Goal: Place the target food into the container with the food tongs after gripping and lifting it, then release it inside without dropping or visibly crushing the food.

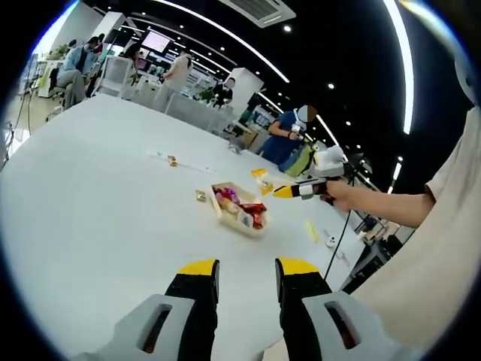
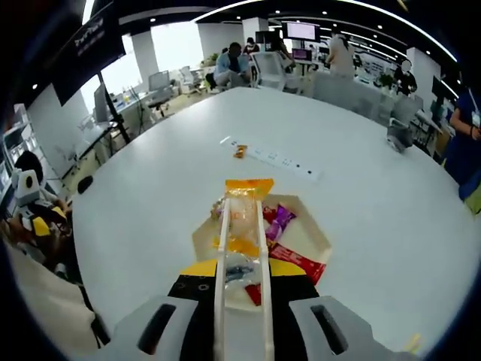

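R gripper (image 2: pixel 242 289): clamped on the food tongs (image 2: pixel 242 301), jaws squeezing both arms together. That's why the tong arms run near-parallel up the right gripper view.
Tongs tip: pinching a wrapped snack (image 2: pixel 242 218), clear wrapper w/ orange-yellow bands, held up off the tray. In the left gripper view the R gripper (image 1: pixel 289 191) comes in from the right w/ the person's hand (image 1: pixel 342 193) behind it, yellow jaw tips pointing toward the tray; tongs + snack too small there to make out.
Target food: the snack sits in line w/ the container (image 2: pixel 312 233), looks over its far half. Can't tell how high from here.
Container: shallow tan tray (image 1: pixel 225 214) out on the white table (image 1: pixel 90 210), already has purple + red packets (image 2: pixel 285 241) inside. So room's tight; my guess is the tip is aimed at the bare left/far part for that reason.
L gripper (image 1: pixel 246 274): jaws apart, nothing btwn them, low over the table, well apart from the tray. Prob parked out of the way.
Stage: looks like carry done, drop-in pending.
Next needs: lower first, then ease the squeeze slowly. Wrapper looks slick + light, may slip early or cling to one arm.
Table extras: small yellow bits (image 1: pixel 172 160) near a power strip (image 2: pixel 274 158), well off from the tray.
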Tool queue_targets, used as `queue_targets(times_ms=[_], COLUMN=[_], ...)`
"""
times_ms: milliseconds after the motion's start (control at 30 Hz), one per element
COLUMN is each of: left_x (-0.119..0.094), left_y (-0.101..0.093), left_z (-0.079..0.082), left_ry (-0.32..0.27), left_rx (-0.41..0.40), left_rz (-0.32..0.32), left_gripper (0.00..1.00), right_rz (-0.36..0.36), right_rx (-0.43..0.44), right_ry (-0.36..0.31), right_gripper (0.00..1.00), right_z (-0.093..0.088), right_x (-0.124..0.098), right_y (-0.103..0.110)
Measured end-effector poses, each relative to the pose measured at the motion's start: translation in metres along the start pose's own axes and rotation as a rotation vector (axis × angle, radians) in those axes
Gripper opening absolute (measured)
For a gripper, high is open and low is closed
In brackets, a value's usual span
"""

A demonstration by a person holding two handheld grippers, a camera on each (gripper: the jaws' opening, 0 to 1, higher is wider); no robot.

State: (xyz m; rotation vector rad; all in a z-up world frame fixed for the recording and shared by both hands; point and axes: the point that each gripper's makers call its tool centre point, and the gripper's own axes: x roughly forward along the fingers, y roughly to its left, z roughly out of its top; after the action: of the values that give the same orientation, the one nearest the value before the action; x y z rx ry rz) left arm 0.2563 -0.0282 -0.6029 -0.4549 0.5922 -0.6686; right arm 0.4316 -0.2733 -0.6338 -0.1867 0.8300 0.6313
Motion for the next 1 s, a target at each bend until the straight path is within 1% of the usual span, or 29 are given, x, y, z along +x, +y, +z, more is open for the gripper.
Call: queue_targets(times_ms=[167, 300, 500, 767, 900, 1000], left_x=[0.0, 0.001, 0.001, 0.001, 0.0, -0.002], left_y=[0.0, 0.0, 0.0, -0.001, 0.0, 0.001], left_z=[0.0, 0.0, -0.001, -0.002, -0.002, -0.002], left_ry=[0.001, 0.001, 0.001, 0.001, -0.001, -0.003], left_rx=[-0.001, -0.001, -0.003, -0.004, -0.007, -0.009], left_rz=[0.003, 0.003, 0.002, 0.002, 0.006, 0.01], left_gripper=[0.29, 0.29, 0.29, 0.29, 0.28, 0.28], right_rz=[-0.008, -0.012, -0.006, 0.024, 0.044, 0.065], right_rx=[-0.008, 0.001, 0.004, -0.026, -0.038, -0.064], right_ry=[-0.019, -0.035, -0.039, -0.025, -0.021, -0.013], right_gripper=[0.22, 0.22, 0.23, 0.23, 0.24, 0.24], right_z=[0.005, 0.01, 0.011, 0.01, 0.013, 0.014], right_x=[-0.001, -0.002, -0.001, 0.007, 0.014, 0.019], right_y=[-0.003, -0.005, -0.003, 0.012, 0.024, 0.037])
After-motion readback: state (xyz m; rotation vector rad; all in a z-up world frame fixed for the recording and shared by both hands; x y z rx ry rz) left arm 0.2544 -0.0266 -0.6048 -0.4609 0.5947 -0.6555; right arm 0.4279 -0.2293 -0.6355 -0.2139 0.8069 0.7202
